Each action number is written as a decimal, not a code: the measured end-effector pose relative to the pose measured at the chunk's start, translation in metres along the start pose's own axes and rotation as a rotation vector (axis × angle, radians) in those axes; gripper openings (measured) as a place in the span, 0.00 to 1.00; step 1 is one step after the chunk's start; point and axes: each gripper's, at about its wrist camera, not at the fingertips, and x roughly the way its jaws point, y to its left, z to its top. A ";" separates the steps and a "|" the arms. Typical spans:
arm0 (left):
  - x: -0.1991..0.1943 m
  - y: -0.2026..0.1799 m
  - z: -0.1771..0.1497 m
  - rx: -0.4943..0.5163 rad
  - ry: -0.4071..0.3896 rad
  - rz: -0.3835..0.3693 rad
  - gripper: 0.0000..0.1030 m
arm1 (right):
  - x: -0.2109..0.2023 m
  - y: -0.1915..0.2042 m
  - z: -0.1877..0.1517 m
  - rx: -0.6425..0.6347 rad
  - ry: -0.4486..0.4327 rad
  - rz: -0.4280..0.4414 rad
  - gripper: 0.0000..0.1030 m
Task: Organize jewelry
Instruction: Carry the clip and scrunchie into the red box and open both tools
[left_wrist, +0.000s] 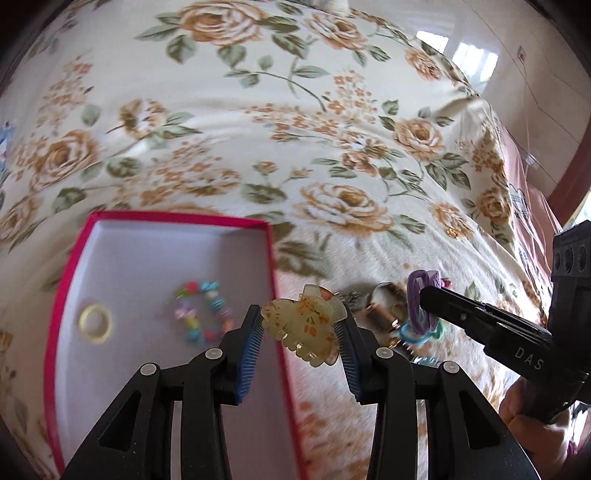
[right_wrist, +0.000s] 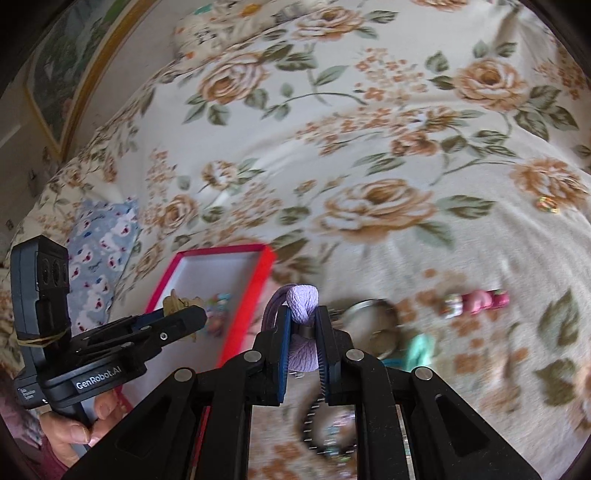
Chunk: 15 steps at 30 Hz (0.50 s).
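Hair claw clip (left_wrist: 304, 325), translucent amber with speckles, is clamped between the left gripper (left_wrist: 303, 345) jaws, sitting right over the near-right rim of the red box (left_wrist: 177, 216), not yet clearly inside it. Right gripper (right_wrist: 302, 332) jaws are clenched on a lilac hair tie (right_wrist: 303, 301), knot sticking up past the tips, held above the bedspread (right_wrist: 332, 147) just right of the box. Inside the box, left of the left jaws: a yellow ring (left_wrist: 96, 323) and a bead bracelet (left_wrist: 205, 314). My read: the step is dropping the clip into the box, with the tie to follow. To do it well, shift the left jaws further left so the whole clip clears the rim, lower close to the box floor, then release; letting go at the rim risks it tipping out onto the bed. Aim for the bare floor ahead of the bracelet so the clip teeth don't snag the beads. Keep the right gripper off to the right until the left one clears; the two are near each other and the box opening is narrow. Right of the right jaws, loose on the bed: a metal bangle (right_wrist: 373, 325), a teal piece (right_wrist: 421, 347), a pink bead bracelet (right_wrist: 476, 301), a dark bracelet (right_wrist: 328, 428) under the jaws, and a small gold ring (right_wrist: 547, 204) well apart. Views are motion-blurred, so fine details are uncertain.
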 end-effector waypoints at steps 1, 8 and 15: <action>-0.005 0.004 -0.003 -0.008 -0.001 0.005 0.37 | 0.002 0.005 -0.001 -0.007 0.005 0.007 0.12; -0.029 0.030 -0.017 -0.044 -0.017 0.049 0.37 | 0.015 0.034 -0.009 -0.046 0.037 0.043 0.12; -0.043 0.058 -0.032 -0.082 -0.011 0.104 0.37 | 0.035 0.068 -0.016 -0.097 0.075 0.079 0.12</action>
